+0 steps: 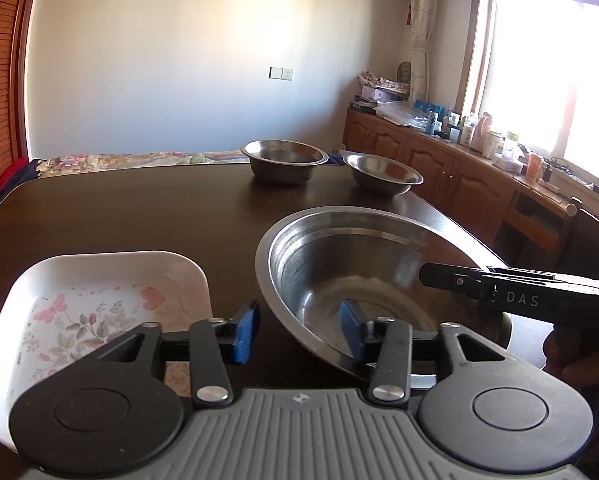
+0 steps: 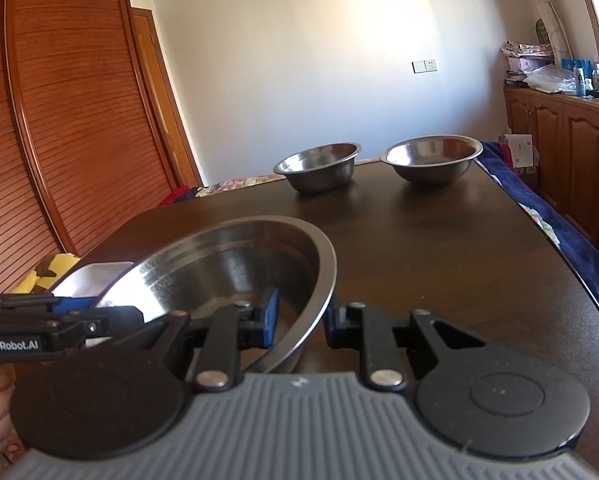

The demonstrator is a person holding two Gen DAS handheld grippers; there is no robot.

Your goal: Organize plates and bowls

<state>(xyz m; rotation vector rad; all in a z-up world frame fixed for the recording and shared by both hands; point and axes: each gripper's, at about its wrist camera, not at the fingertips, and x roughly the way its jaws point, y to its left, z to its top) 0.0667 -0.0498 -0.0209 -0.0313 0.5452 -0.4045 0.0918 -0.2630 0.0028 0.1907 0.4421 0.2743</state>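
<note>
The large steel basin (image 1: 363, 276) sits tilted near the front edge of the dark table (image 1: 139, 216), its open mouth facing up and toward the far wall; being round, it has no long axis to tell. The left gripper (image 1: 299, 330) straddles the basin's near-left rim, blue pads (image 1: 245, 330) spread wide, one outside and one inside, neither pressing the metal. The right gripper (image 2: 299, 320) brackets the rim from the basin's other side; whether its pads actually pinch the wall I cannot tell. Just left of the basin lies a white floral tray (image 1: 99, 304), rounded-rectangular, its long axis running roughly away from the camera. Beyond the basin, well apart, two smaller steel bowls (image 1: 283, 160) (image 1: 383, 174) stand upright, side by side. The grippers read "DAS" (image 1: 521, 300) and "GenRobot.AI" (image 2: 9, 346).
</note>
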